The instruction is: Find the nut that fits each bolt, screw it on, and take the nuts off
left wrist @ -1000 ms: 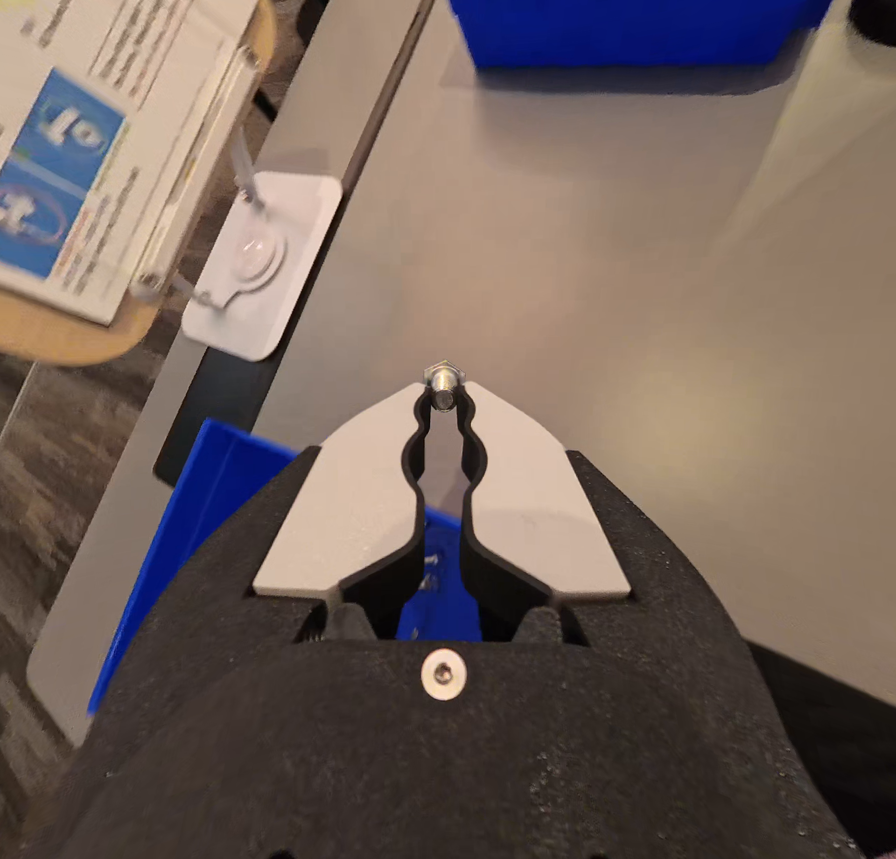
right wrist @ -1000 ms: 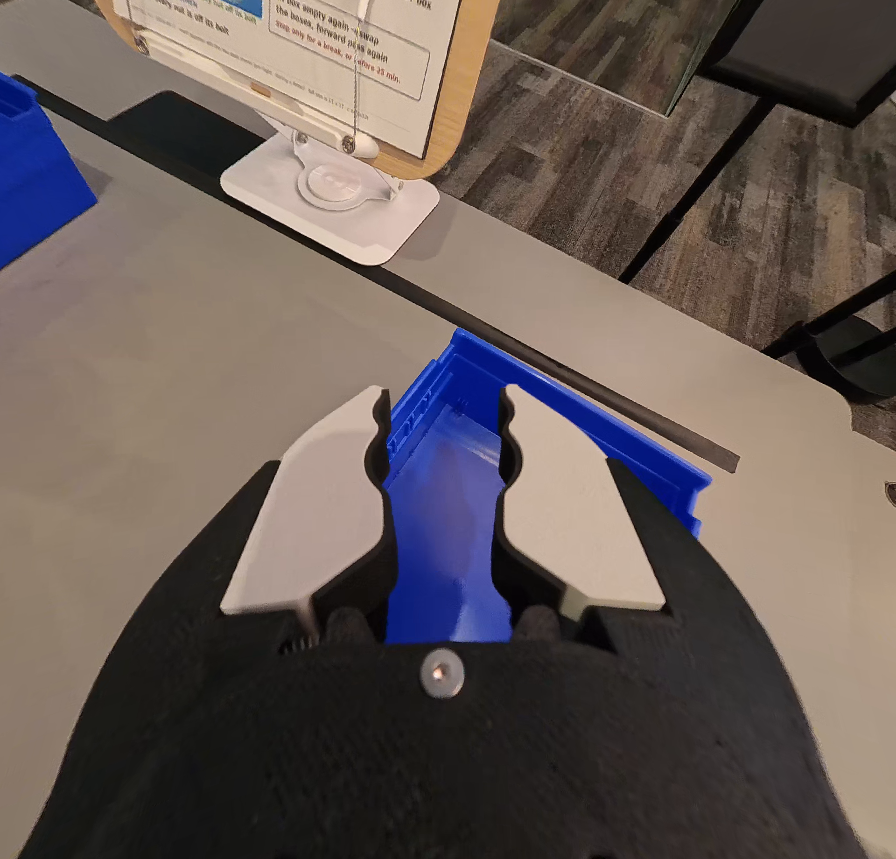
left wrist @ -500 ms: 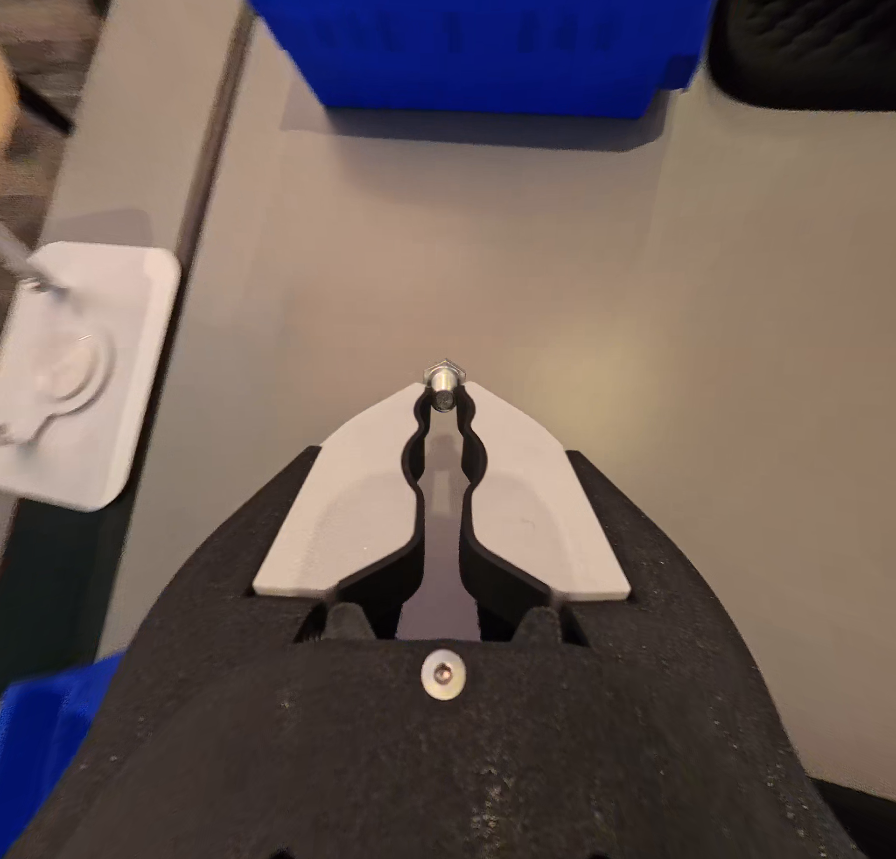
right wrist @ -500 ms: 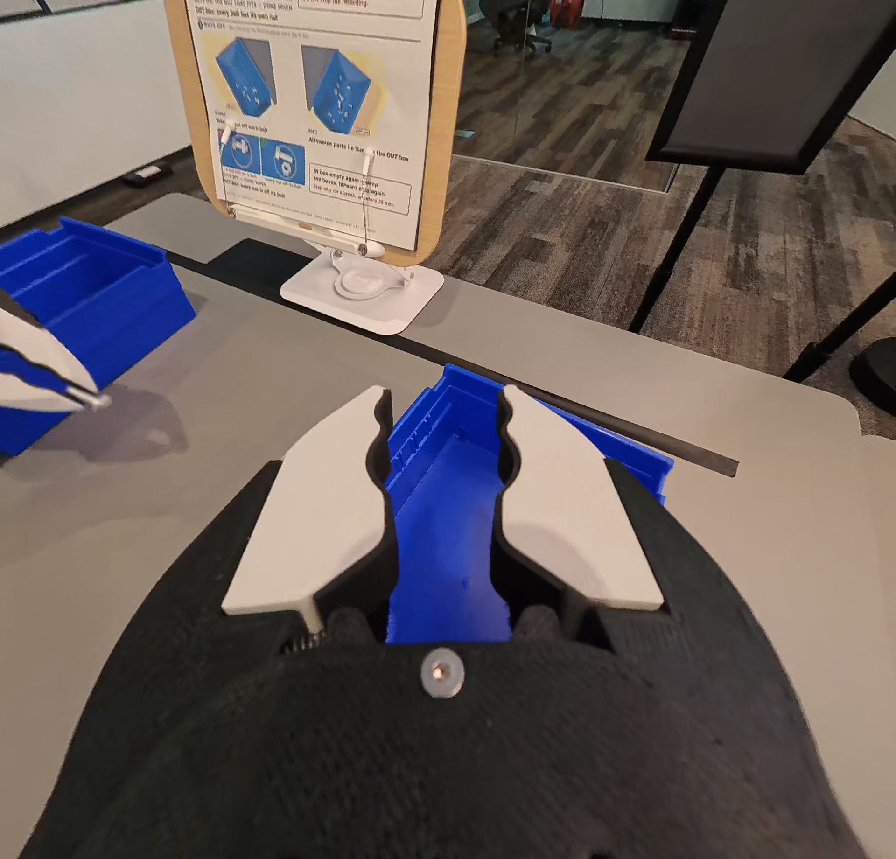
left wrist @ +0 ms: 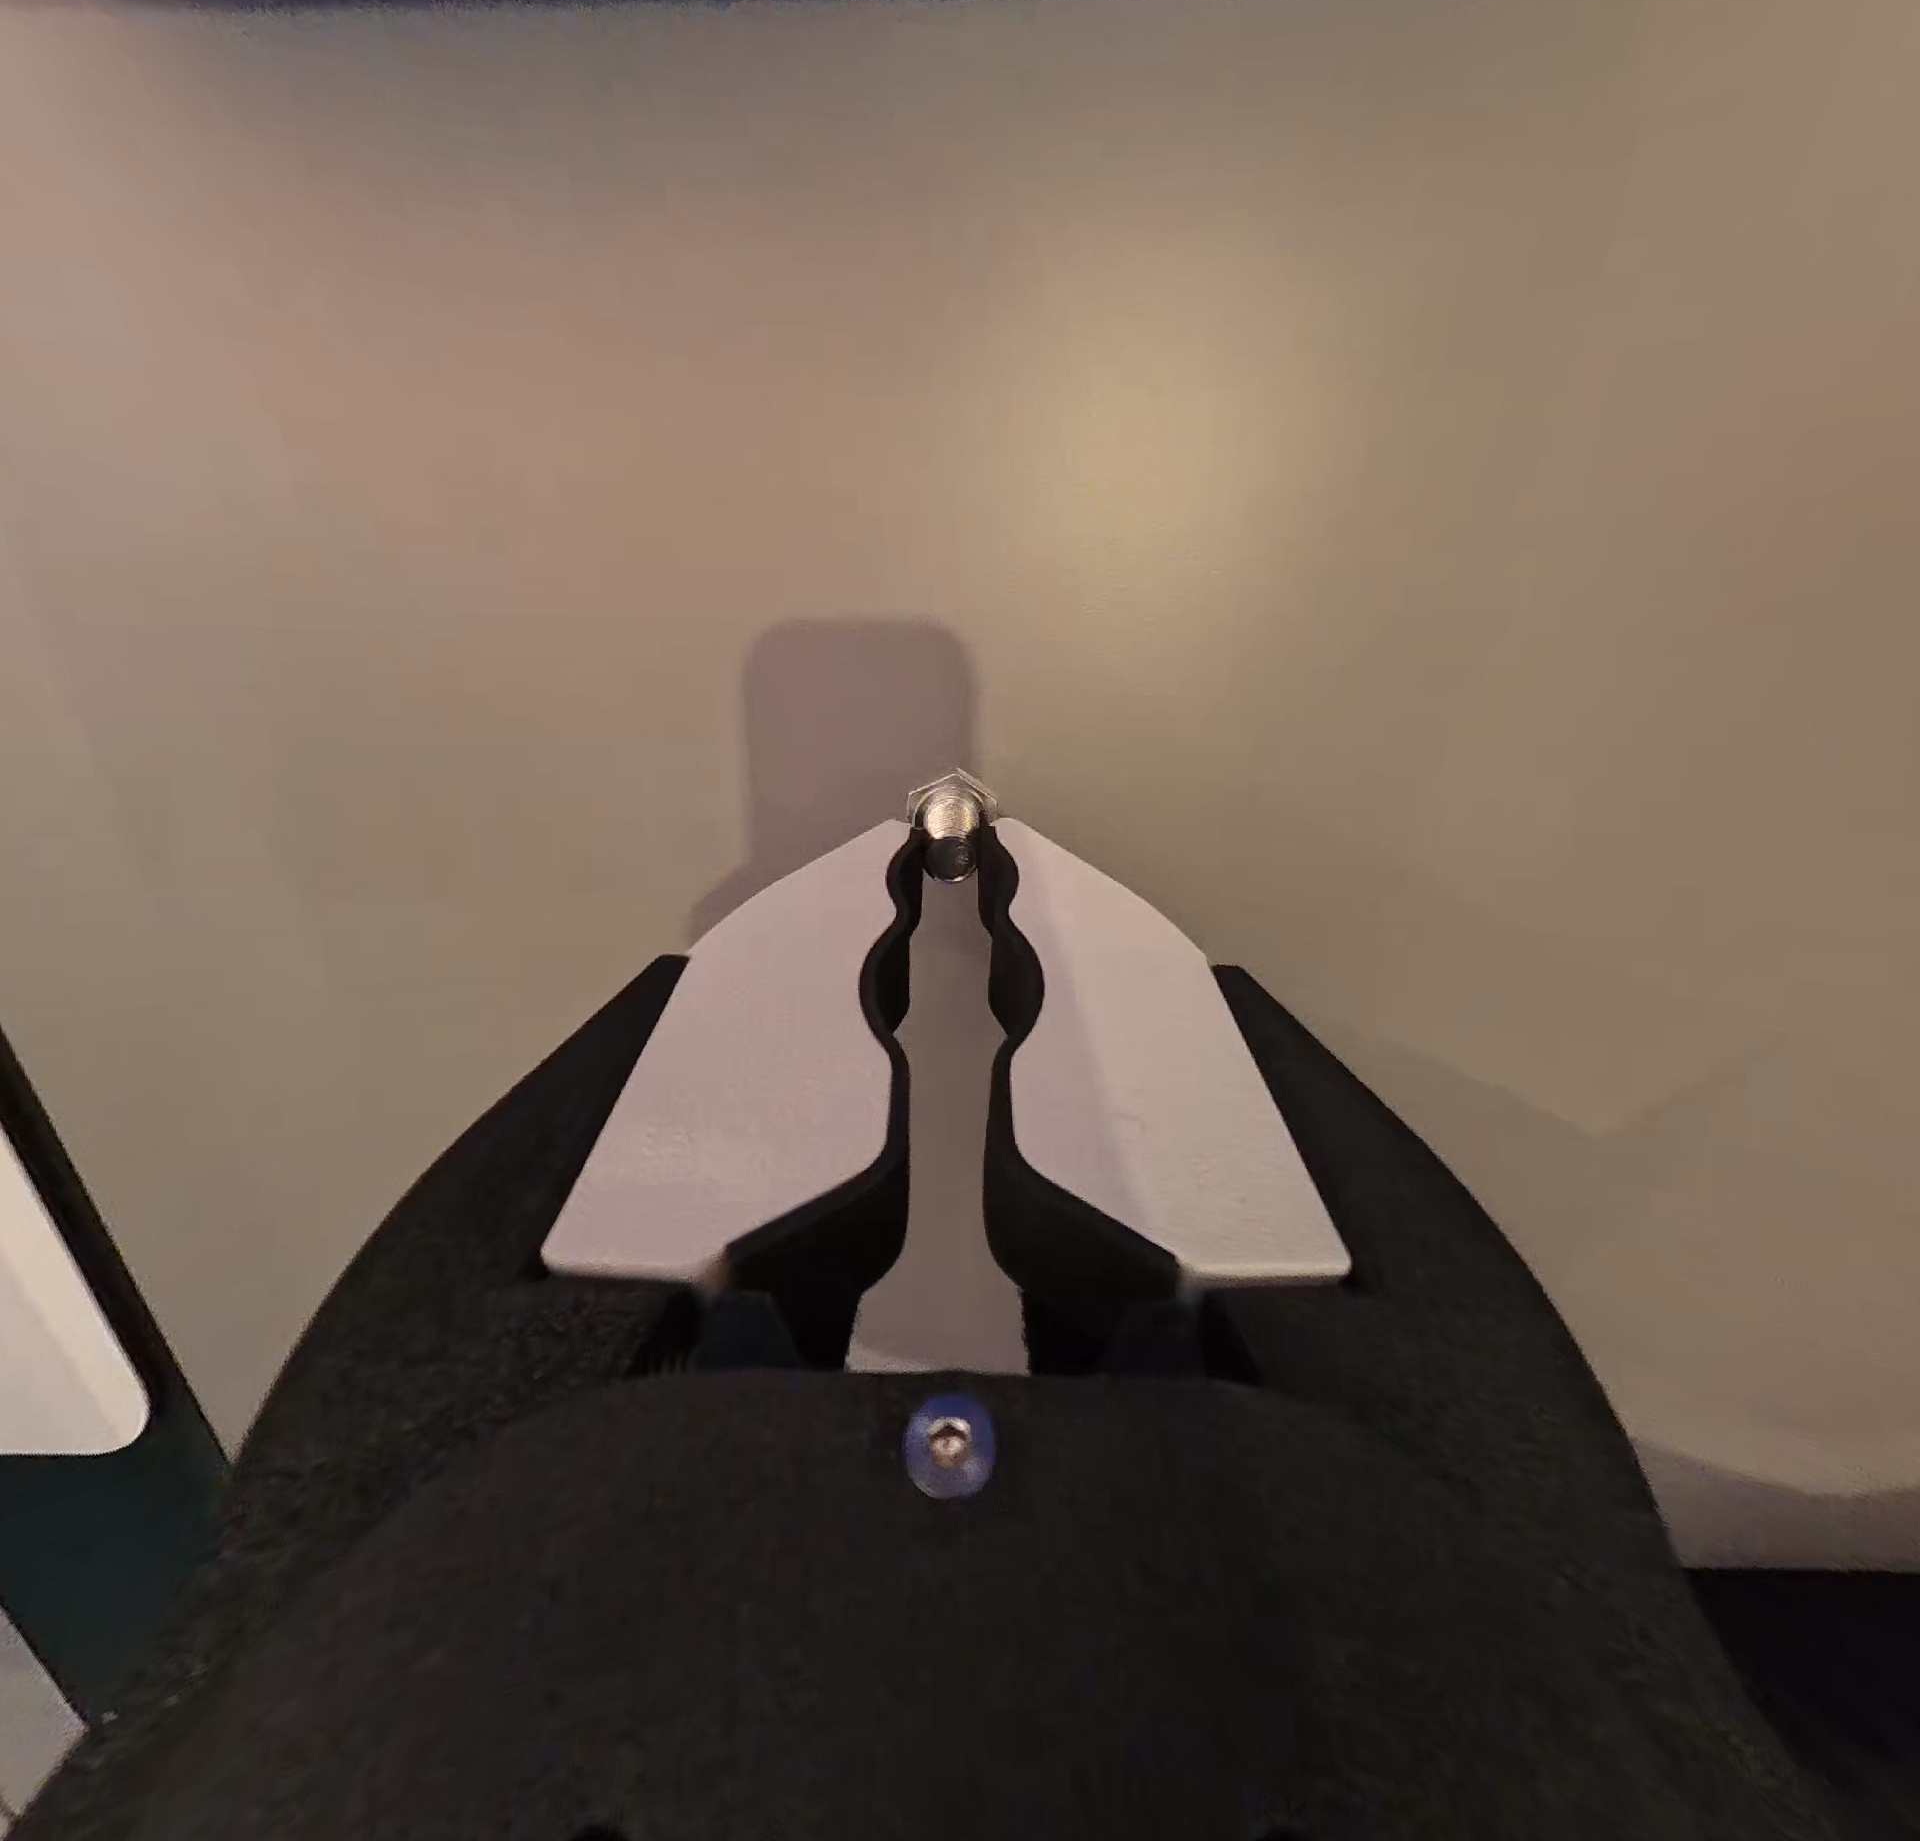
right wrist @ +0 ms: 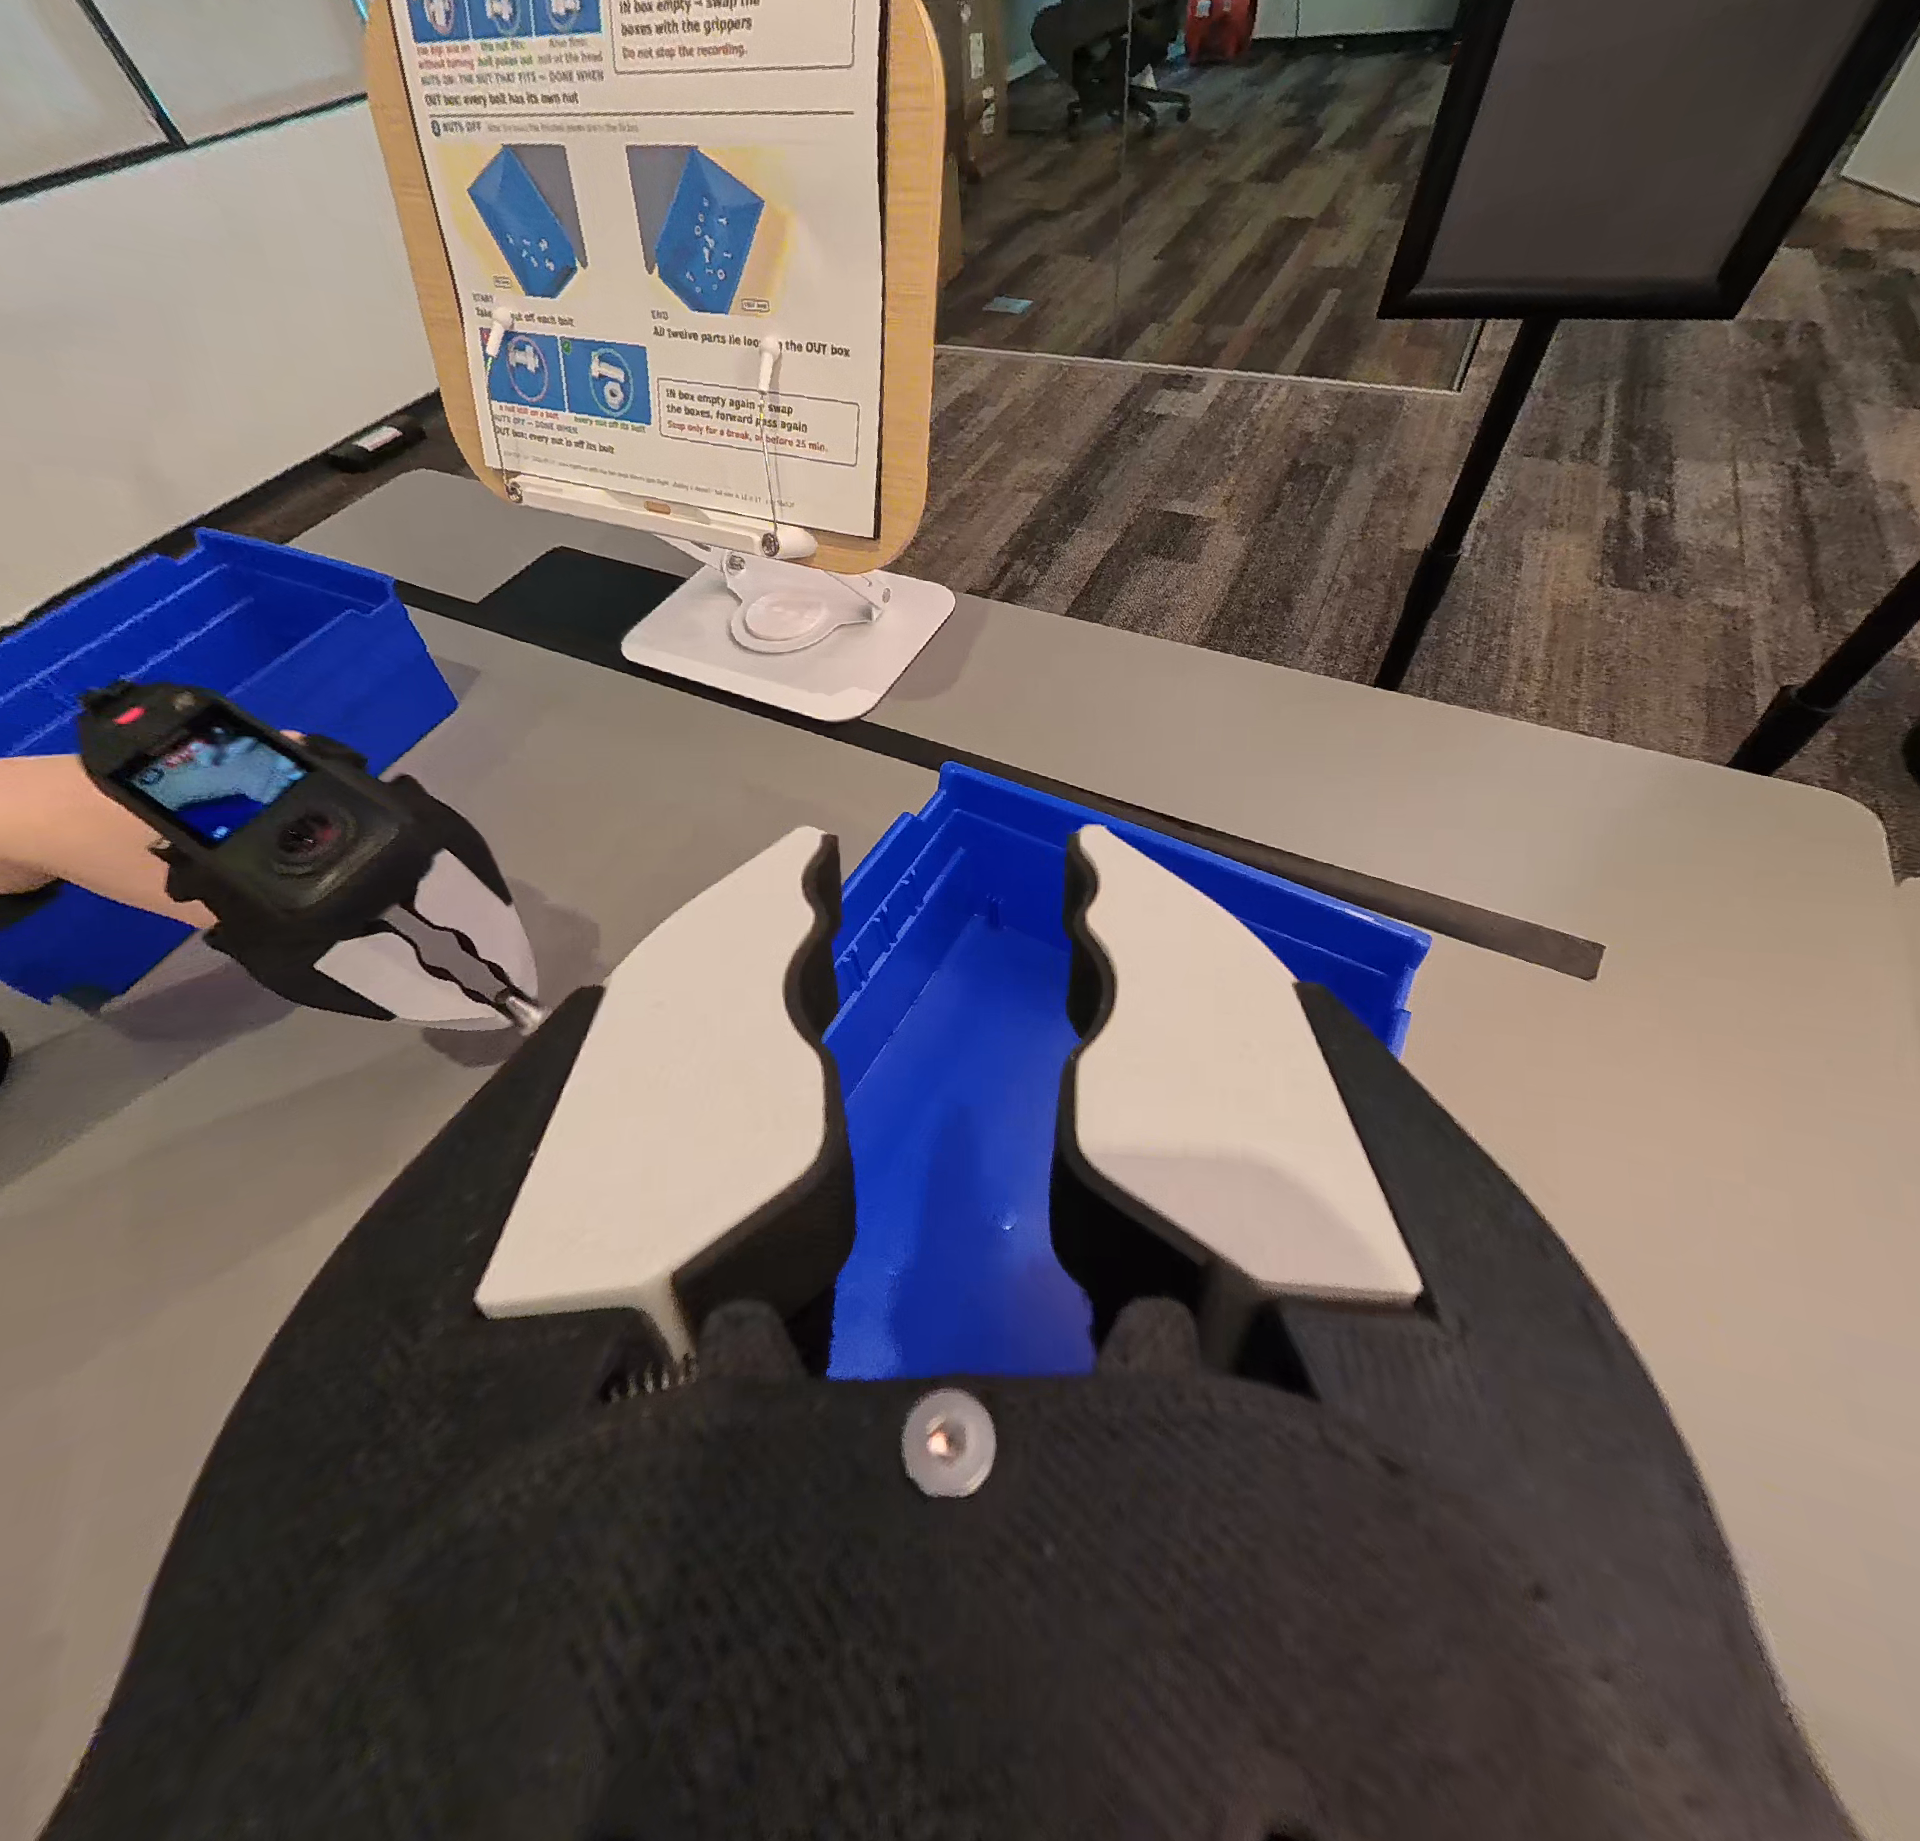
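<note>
Pinching a bolt (left wrist: 950,842) by its shank, our left tongs (left wrist: 951,835) hide most of its hex head. Our right tongs (right wrist: 945,861) gape wide, masking much of the blue bin (right wrist: 956,1116) on the tabletop (right wrist: 1558,1116).

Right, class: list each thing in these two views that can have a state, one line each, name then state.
left gripper: shut on the bolt, low over the table.
bolt: clamped at the fingertips, a nut at its far end.
right gripper: open, holding nothing.
near blue bin: upright; the visible part of its floor is bare.
far blue bin: upright, contents hidden.
instruction board: standing on its white base.
</note>
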The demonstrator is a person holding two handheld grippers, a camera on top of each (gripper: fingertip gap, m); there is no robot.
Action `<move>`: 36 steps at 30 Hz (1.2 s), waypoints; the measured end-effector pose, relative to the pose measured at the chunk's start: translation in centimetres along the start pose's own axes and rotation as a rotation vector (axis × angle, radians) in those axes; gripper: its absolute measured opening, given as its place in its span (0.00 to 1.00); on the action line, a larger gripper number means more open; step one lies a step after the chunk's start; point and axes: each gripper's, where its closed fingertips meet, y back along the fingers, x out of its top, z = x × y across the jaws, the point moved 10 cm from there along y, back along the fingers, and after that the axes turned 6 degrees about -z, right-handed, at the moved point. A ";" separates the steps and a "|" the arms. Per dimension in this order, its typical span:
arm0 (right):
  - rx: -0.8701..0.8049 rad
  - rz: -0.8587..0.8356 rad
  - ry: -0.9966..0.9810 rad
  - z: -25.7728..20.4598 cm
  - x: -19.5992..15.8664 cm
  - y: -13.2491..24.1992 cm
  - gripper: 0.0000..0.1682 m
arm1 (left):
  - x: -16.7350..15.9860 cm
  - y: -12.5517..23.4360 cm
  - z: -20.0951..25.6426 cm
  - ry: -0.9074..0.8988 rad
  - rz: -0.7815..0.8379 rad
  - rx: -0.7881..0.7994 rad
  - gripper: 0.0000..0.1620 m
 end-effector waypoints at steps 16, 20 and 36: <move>0.053 -0.025 -0.026 0.6 -0.2 -1.3 0.25 | 0.5 -1.9 -0.2 0.035 -0.010 -0.034 0.11; 0.033 -0.044 -0.032 0.9 -0.5 -1.5 0.25 | 0.1 0.2 -0.1 0.095 0.114 -0.063 0.13; 0.045 -0.088 -0.026 0.6 -0.6 -3.2 0.26 | -25.8 15.6 4.1 0.722 0.123 0.293 0.11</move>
